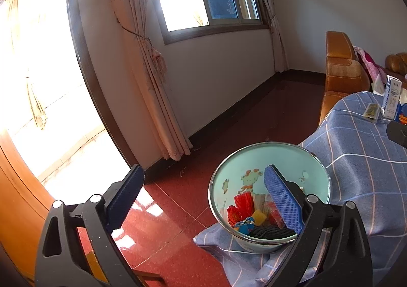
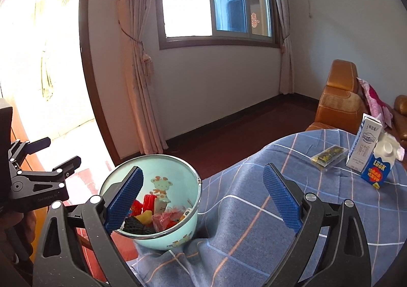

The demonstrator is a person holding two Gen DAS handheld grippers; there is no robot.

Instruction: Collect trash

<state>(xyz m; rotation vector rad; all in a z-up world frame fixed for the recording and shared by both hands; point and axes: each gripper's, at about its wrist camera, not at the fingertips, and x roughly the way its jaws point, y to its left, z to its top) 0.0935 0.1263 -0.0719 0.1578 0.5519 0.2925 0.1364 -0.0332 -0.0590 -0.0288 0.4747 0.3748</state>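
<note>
A pale green enamel basin (image 1: 315, 172) (image 2: 188, 226) with a cartoon giraffe stands on the blue checked cloth at the table's near left edge. It holds red and yellow wrappers (image 1: 244, 206) (image 2: 150, 213) and a dark cord. A flat clear packet (image 2: 329, 156) (image 1: 372, 110), a white milk carton (image 2: 365, 144) (image 1: 391, 98) and a blue carton (image 2: 380, 163) lie at the table's far right. My left gripper (image 1: 203, 198) is open and empty, its right finger over the basin. My right gripper (image 2: 203, 198) is open and empty above the cloth, right of the basin.
The table under the blue checked cloth (image 2: 254, 210) fills the right foreground. An orange leather sofa (image 2: 338, 101) stands behind it. A red shiny floor (image 1: 165, 223), curtains and a bright doorway lie to the left. The left gripper's body (image 2: 38, 185) shows at the right wrist view's left edge.
</note>
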